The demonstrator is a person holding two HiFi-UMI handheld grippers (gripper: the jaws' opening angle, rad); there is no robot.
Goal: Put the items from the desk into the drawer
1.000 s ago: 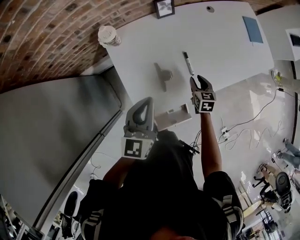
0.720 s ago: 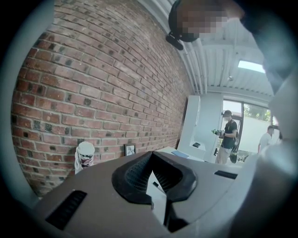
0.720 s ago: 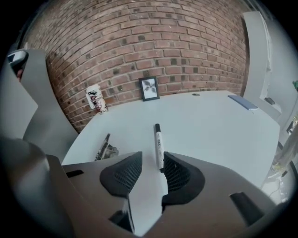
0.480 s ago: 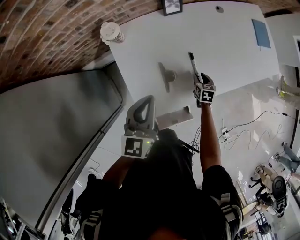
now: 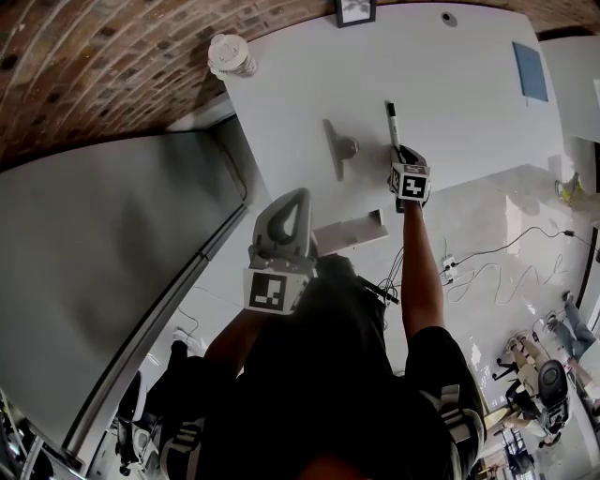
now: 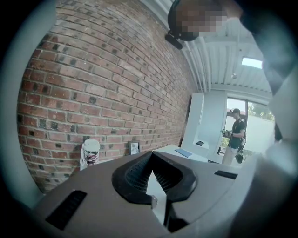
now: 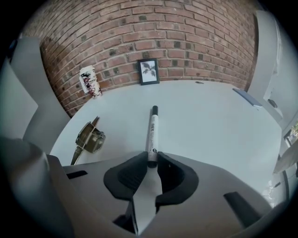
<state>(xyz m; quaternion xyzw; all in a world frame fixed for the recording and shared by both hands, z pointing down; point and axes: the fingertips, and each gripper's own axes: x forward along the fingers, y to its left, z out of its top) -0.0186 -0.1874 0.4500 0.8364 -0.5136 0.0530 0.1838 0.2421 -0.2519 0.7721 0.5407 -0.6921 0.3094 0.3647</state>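
A white marker with a black cap point(image 5: 392, 122) lies on the white desk point(image 5: 469, 122), pointing away from me. My right gripper point(image 5: 401, 157) is down at the marker's near end. In the right gripper view the marker point(image 7: 152, 132) runs straight into the right gripper point(image 7: 152, 159). Its jaws have just been closing, and the tips now press on the marker's end from both sides. My left gripper point(image 5: 298, 197) hangs above the open white drawer point(image 5: 352, 232) at the desk's near edge. In its own view the left gripper point(image 6: 152, 154) has its tips together and nothing between them.
A metal tool with a round body point(image 5: 336, 148) lies left of the marker, and it also shows as the metal tool point(image 7: 88, 138). A patterned cup point(image 5: 230, 54), a framed picture point(image 5: 354, 11) and a blue notebook point(image 5: 530, 70) sit farther back. A brick wall runs behind the desk. Cables lie on the floor point(image 5: 487, 253).
My right gripper has dropped down onto the near end of the marker and its jaws have narrowed around it. The left gripper has stayed above the drawer.
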